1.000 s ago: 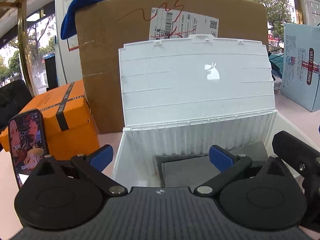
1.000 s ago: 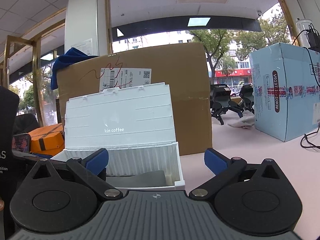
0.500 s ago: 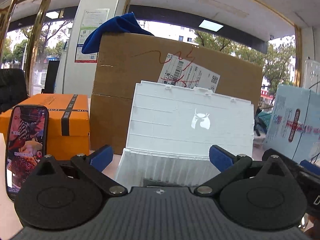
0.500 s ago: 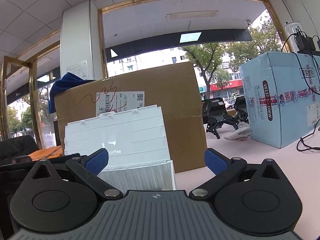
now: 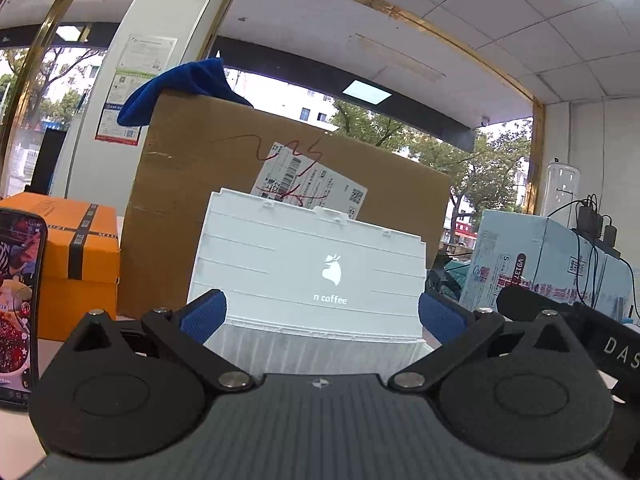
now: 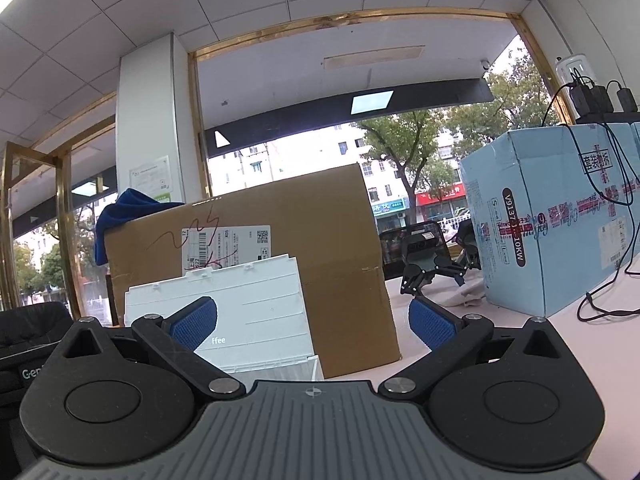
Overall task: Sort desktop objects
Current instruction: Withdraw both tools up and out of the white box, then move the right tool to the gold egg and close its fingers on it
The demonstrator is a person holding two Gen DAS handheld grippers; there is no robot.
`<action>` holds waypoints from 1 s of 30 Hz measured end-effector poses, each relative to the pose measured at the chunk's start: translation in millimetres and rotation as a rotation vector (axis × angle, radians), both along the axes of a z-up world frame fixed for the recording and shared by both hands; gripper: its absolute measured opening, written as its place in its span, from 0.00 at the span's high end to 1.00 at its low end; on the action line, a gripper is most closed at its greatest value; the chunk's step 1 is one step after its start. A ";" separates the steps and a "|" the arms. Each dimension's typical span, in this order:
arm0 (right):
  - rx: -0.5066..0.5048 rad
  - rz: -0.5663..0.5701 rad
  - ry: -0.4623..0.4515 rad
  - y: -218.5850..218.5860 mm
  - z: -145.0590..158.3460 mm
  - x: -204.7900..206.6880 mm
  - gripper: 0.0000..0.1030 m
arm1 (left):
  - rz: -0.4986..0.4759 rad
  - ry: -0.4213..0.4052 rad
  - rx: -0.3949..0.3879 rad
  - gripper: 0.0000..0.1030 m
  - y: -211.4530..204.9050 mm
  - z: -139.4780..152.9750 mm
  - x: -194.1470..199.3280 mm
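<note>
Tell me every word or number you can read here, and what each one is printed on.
"n coffee": white storage box lid, beneath a small logo; the start is hidden.
"V9137...10KW": dark oval label on the light blue carton, middle characters unclear.
"DAS": black device at right, cut off.
"Gen": black object at left, cut off.
Shipping label on the brown cardboard box: too small.

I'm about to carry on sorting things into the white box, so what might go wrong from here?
The white box's lid stands upright and might drop shut if knocked. The phone stands close beside the left gripper and could be toppled. Both wrist views tilt up, hiding the box's inside, so the right gripper would move blind.
</note>
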State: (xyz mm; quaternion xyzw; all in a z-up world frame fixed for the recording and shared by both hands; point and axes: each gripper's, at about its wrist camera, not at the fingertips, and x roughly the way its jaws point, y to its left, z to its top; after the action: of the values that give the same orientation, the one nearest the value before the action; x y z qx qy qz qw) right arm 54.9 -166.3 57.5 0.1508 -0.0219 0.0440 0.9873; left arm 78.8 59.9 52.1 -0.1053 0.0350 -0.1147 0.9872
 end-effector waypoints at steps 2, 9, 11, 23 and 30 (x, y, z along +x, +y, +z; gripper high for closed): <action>-0.010 0.009 -0.013 -4.7 0.2 -2.8 0.00 | -0.002 -0.030 0.012 0.00 -3.1 0.2 -4.2; -0.009 0.001 -0.024 -20.7 0.5 -5.8 0.00 | -0.085 -0.034 0.027 0.00 -11.5 -0.9 -9.3; -0.014 0.005 -0.018 -25.6 0.4 -5.9 0.00 | -0.109 -0.032 0.060 0.00 -17.6 -2.1 -9.9; -0.038 -0.045 0.051 -72.2 -9.6 2.5 0.00 | -0.359 0.046 0.194 0.00 -45.8 -14.1 -9.6; -0.103 0.035 0.234 -101.7 -17.5 19.9 0.00 | -0.403 0.015 0.355 0.00 -67.9 -23.4 -18.7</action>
State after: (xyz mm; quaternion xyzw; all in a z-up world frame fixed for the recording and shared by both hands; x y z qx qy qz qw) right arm 74.9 -268.0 40.0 0.1042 0.0986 0.0446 0.9886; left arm 60.1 -8.0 28.8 0.0775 0.0823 -0.3005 0.9471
